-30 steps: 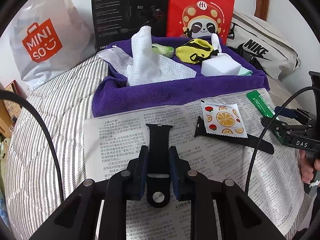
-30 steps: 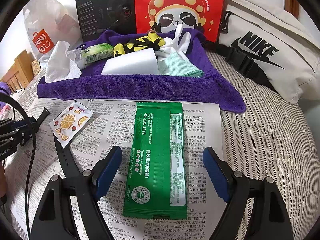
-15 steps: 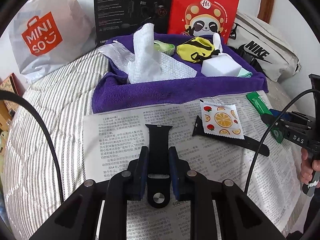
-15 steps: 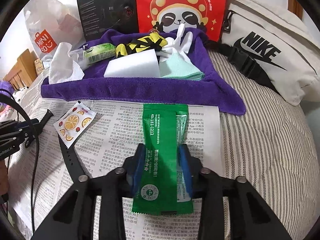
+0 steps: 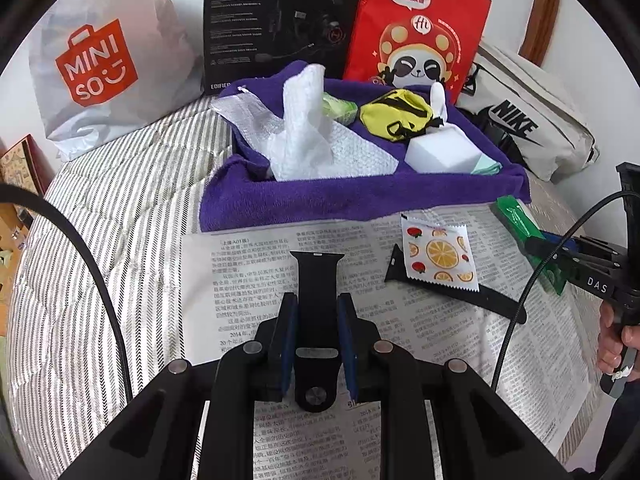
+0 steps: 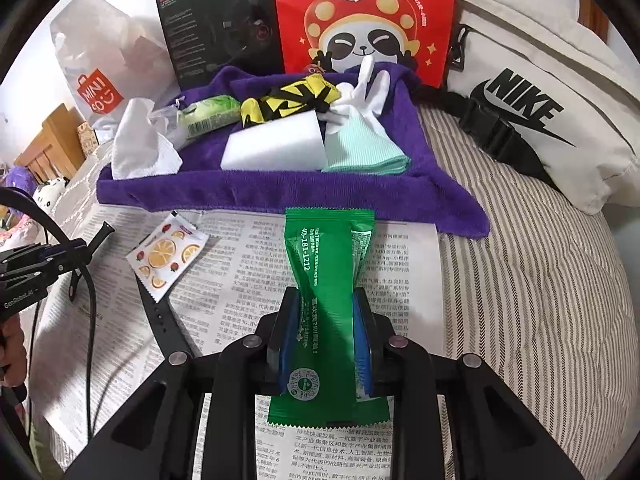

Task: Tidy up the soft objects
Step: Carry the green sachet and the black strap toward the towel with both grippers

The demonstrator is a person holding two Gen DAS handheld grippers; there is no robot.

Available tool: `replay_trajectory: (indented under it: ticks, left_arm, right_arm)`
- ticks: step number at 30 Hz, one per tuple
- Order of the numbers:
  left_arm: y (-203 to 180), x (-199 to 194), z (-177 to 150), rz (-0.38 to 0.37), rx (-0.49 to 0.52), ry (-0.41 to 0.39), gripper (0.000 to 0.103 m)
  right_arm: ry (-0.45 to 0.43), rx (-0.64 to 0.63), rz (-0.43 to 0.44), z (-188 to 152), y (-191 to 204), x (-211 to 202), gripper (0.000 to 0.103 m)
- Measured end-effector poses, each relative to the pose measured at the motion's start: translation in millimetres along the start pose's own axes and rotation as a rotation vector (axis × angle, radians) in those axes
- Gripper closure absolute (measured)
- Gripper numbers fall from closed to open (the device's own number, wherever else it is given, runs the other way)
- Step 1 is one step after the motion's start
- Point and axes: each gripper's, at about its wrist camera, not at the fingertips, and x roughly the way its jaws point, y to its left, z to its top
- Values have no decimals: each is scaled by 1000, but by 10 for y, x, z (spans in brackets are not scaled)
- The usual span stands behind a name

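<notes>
My left gripper [image 5: 317, 300] is shut on a black watch strap [image 5: 318, 276] that lies on the newspaper [image 5: 240, 272]. In the right wrist view my right gripper [image 6: 326, 296] has its jaws closing on a green packet [image 6: 326, 248]; the pads press its sides and pinch it into a waist. Beyond both lies a purple towel [image 5: 340, 200] bearing a white tissue [image 5: 300, 132], a yellow-black pouch [image 5: 394, 118], a white sponge block [image 5: 440, 152] and a pale green cloth [image 6: 360, 148]. A fruit-print sachet [image 5: 438, 254] rests on a second black strap [image 5: 480, 300].
Behind the towel stand a white Miniso bag [image 5: 96, 68], a black headset box [image 5: 276, 20] and a red panda bag [image 5: 416, 36]. A cream Nike bag [image 6: 532, 108] lies at the right. Striped bedding [image 6: 520, 280] surrounds the newspaper. A hand [image 5: 616, 336] holds the right gripper's handle.
My right gripper went from wide open around the green packet to closed on it, pinching its middle. The left gripper kept its hold on the strap.
</notes>
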Motion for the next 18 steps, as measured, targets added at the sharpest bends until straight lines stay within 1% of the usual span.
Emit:
replay_trajectory:
  ticks: [5, 10, 12, 18]
  left_arm:
    - [4, -47, 41, -15, -12, -7, 84]
    - [-14, -104, 109, -11, -11, -19, 84]
    - [-22, -121, 143, -25, -8, -21, 84]
    - [-81, -208, 278, -15, 9, -44, 84]
  right_arm:
    - [-9, -4, 20, 48, 3, -74, 77]
    - [-28, -7, 38, 123, 25, -160, 77]
    - [-32, -7, 47, 161, 26, -184, 77]
    - [-54, -30, 60, 289, 67, -256, 77]
